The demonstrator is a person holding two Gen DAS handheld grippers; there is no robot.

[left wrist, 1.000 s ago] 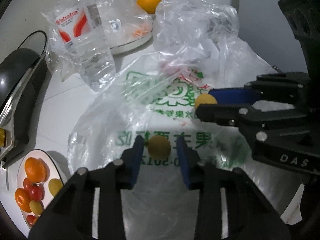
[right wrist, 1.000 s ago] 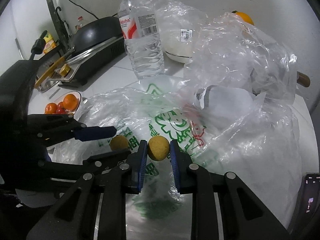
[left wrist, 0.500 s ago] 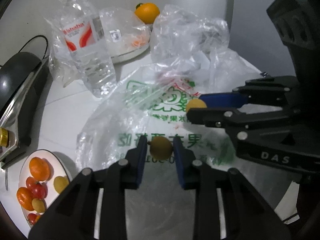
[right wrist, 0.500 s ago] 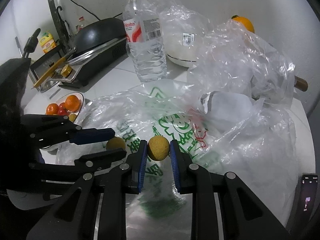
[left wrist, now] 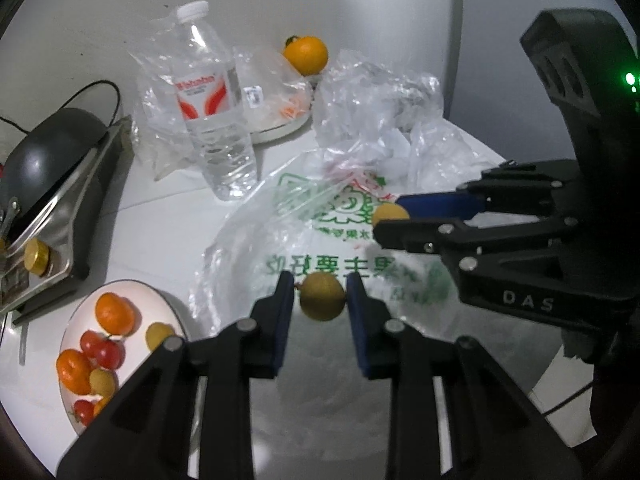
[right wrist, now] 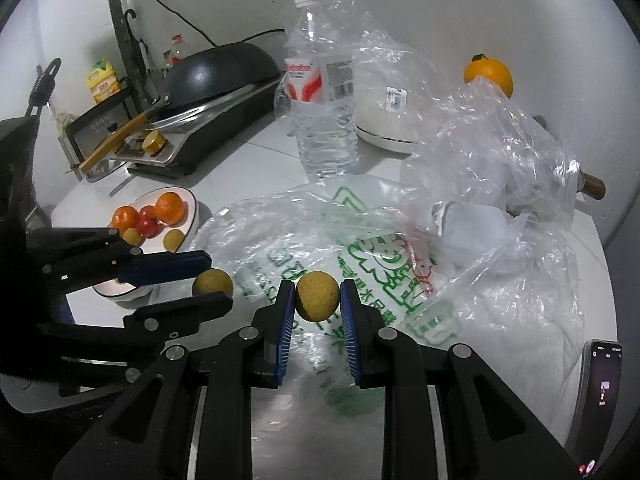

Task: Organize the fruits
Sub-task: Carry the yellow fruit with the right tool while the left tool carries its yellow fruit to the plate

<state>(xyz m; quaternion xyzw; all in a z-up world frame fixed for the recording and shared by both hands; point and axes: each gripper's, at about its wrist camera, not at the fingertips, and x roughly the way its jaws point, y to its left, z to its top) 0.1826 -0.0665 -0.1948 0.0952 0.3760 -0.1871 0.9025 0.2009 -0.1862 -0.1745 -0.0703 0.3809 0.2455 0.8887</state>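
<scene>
Clamping down now with the left gripper (left wrist: 322, 296) on the left fruit (left wrist: 322, 298), blue pads pressed to both its sides; a second ago, wider, with a gap either side of it. Gripping just as before with the right gripper (right wrist: 317, 296), pads tight on the right fruit (right wrist: 317, 297), a small round yellow-brown one like its twin. Holding both fruits clear above the bag (left wrist: 320, 240), neither one touching it. Sitting higher than a second ago, both views pulled back: more of the plate (left wrist: 132, 282) showing at lower left, and the whole bottle (left wrist: 212, 120), cap included. Pointing side by side, close together, each gripper crossing the other's view.

Reading "DAS" in pale letters on the right gripper's black body. Reading green Chinese characters and a green cartoon print on the bag, with a touch of red. Making out a red-and-white label on the bottle, the name something like "Wahaha", too soft to be sure. Spotting a barcode sticker on the plastic over the white bowl (right wrist: 384, 136).

Looking round: oranges, red tomatoes and small yellow fruits already on the plate, left of the bag. Standing upright behind the bag, the bottle. Perching by the wall, a lone orange (left wrist: 306, 54). Heaping up at the right, a crumpled clear bag (right wrist: 492, 140). Filling the far left, a black cooker (right wrist: 224, 68). Lying at the right edge, a phone (right wrist: 600, 392), screen lit.
</scene>
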